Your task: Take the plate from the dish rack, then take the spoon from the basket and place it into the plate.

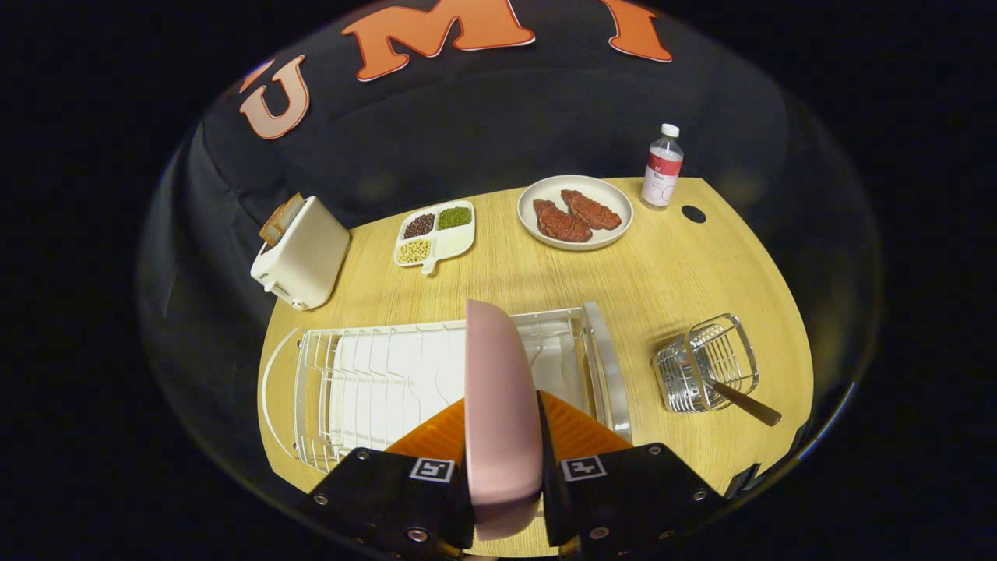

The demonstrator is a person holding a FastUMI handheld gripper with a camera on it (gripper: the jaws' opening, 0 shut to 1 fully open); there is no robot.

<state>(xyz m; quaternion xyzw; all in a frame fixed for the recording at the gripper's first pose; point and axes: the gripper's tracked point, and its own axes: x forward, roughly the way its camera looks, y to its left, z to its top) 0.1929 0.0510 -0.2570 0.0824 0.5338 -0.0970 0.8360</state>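
the gripper (502, 460) jaws clamp the pink plate (498, 397) on edge above the dish rack (374, 382); next, i judge, it needs setting flat on the table (662, 280).

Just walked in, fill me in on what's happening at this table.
A person's handheld gripper is shut on a pink plate, holding it on edge over the white dish rack. The spoon is in the wire basket beside the rack, its handle sticking out, so that step is not yet done. Beyond the rack the wooden table holds a toaster, a divided tray of beans, a plate of meat and a bottle.
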